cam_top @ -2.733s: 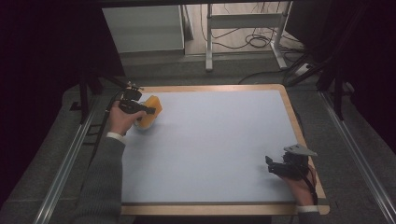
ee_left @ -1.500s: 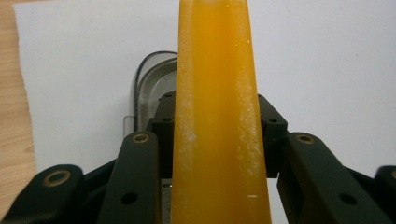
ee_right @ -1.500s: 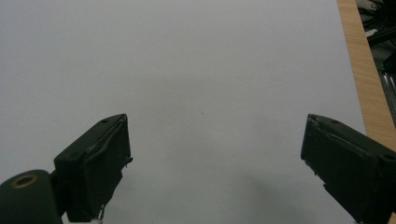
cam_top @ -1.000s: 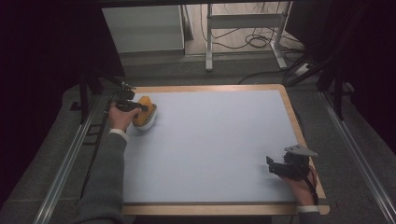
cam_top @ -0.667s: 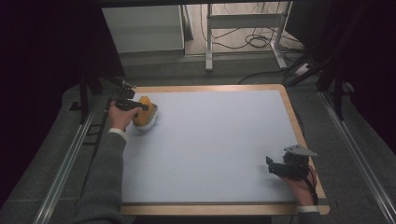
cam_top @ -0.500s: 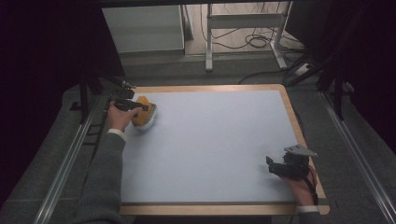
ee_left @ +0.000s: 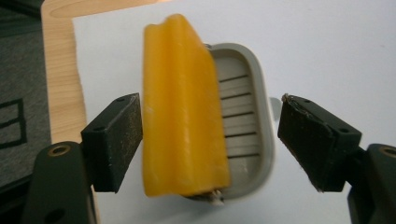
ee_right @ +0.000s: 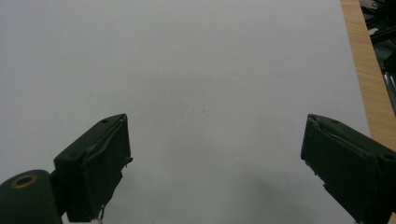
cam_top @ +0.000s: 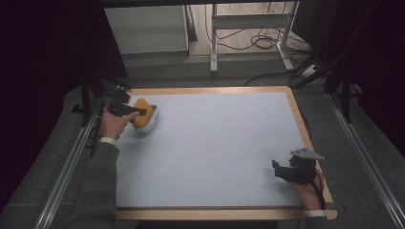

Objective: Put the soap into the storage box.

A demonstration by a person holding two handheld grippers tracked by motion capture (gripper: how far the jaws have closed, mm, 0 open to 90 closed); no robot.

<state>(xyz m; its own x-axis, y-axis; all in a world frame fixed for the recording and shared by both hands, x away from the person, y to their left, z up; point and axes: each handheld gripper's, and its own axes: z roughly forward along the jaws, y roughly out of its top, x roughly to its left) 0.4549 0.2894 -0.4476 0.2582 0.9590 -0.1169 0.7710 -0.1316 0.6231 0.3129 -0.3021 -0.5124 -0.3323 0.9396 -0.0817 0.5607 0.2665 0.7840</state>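
Note:
A yellow-orange ridged block (ee_left: 182,116) leans on a grey slatted dish (ee_left: 243,93) at the table's far left corner. From above, the block (cam_top: 142,105) and the dish (cam_top: 152,125) sit by the wooden rim. My left gripper (ee_left: 210,116) is open around them: one jaw is at the block's side, though I cannot tell if it touches, and the other stands clear of the dish. In the high view the left gripper (cam_top: 139,112) reaches over them from the left. My right gripper (cam_top: 276,168) rests near the front right, open (ee_right: 215,140) over bare mat.
A pale blue-grey mat (cam_top: 215,143) covers the table inside a wooden border (cam_top: 210,89). Metal rails (cam_top: 71,162) run along both sides. A white cabinet (cam_top: 145,28) and a frame with cables (cam_top: 248,28) stand beyond the far edge.
Since 2.7 s ago my left gripper and the yellow block have shifted slightly left toward the table's edge. Over the last second they hardly move. The right gripper stays put.

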